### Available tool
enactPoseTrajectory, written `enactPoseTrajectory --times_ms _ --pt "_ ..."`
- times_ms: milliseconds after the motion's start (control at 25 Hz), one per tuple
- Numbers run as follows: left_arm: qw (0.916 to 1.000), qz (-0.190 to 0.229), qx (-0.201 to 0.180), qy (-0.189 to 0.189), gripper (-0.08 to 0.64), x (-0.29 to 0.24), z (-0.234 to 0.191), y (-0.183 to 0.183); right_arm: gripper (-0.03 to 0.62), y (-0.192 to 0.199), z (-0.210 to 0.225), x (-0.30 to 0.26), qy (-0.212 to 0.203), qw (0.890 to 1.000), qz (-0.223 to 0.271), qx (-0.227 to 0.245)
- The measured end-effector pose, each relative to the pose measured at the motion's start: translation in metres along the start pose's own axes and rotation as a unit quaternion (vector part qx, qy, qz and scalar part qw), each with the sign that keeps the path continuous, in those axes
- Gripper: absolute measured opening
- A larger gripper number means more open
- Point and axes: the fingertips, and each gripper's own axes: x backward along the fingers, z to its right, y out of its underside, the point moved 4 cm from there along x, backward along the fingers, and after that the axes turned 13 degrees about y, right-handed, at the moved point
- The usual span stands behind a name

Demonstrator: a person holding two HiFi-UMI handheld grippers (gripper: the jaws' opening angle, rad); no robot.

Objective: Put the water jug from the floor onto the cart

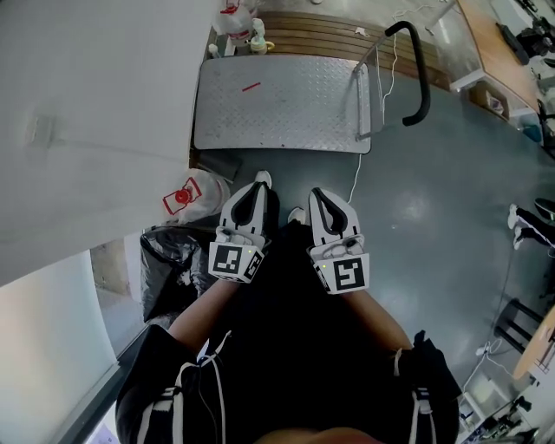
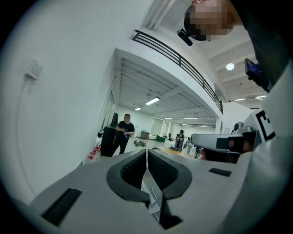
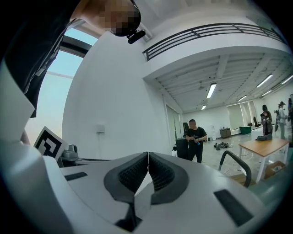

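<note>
Both tongs are held low and close in front of the person's body, side by side and apart from each other, pointing toward the cart (image 1: 286,104). The left tongs (image 1: 262,179) are closed with nothing between them; in the left gripper view their ribbed dark pads (image 2: 135,170) meet along a thin seam. The right tongs (image 1: 316,192) are closed and empty as well, and their pads (image 3: 160,172) are pressed together in the right gripper view. The water jug (image 1: 192,198), clear with a red label, lies on the grey floor (image 1: 434,199) against the white wall (image 1: 87,113). It is just left of the left tongs, near the cart's closest left corner and not touching either tool. A crumpled black bag (image 1: 173,264) sits just beside the jug, closer to the person. The cart's ribbed metal deck is bare apart from a small red mark, and its black handle (image 1: 419,69) rises at the right end. A second clear jug (image 1: 236,19) stands beyond the cart's far left corner, beside a slatted wooden platform (image 1: 321,35). Far down the hall a person in black (image 3: 195,137) stands.
</note>
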Motion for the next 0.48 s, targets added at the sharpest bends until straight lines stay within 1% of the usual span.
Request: enactPoseTrajectory --times_ms 120,240,480 --pt "0.9999 -0.004 0.001 0.017 0.027 -0.012 -0.007 0.004 0.018 -0.002 0.004 -0.007 0.012 1.0 0.009 0.011" --pt "0.9997 -0.008 0.008 0.022 0.026 -0.025 -0.019 0.004 0.018 -0.001 0.007 -0.017 0.018 1.0 0.003 0.024" --pt "0.9988 0.0 -0.002 0.048 0.027 -0.052 -0.027 -0.009 0.018 -0.002 0.019 -0.041 0.044 0.999 -0.02 0.006"
